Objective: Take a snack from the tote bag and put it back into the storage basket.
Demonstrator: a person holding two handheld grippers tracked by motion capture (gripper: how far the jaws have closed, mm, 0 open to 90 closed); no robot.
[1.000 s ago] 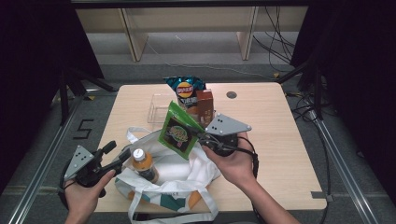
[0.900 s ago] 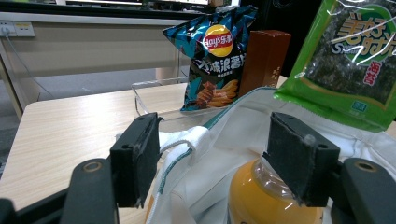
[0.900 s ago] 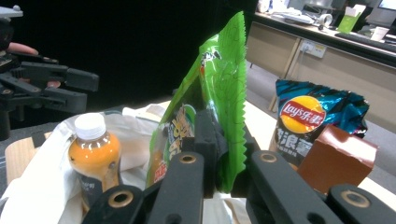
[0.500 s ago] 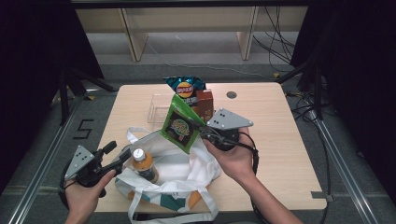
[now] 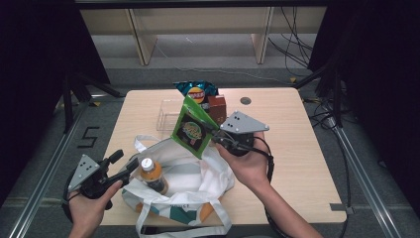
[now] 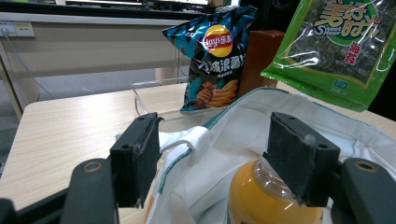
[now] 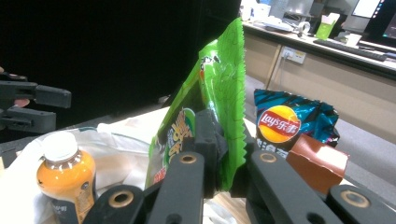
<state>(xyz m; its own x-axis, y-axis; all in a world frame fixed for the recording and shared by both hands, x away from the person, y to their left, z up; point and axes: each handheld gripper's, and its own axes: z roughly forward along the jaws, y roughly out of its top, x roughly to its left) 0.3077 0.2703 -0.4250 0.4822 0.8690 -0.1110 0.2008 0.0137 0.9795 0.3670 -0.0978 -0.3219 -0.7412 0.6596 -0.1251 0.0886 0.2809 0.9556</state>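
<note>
Right gripper (image 5: 216,138) clamps green snack pack (image 5: 192,128) over white bag (image 5: 198,173) | left gripper (image 5: 125,166) wide at bag rim

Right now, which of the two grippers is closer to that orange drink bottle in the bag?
The left. The left gripper sits right beside the orange bottle, jaws open at the white bag. The right gripper is farther up, shut on the green packet.

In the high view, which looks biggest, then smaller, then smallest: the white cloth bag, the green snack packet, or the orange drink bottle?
1. White cloth bag, clearly largest.
2. Green snack packet, though it is lifted nearer the camera, which flatters it.
3. Orange drink bottle, partly sunk in the bag.
</note>
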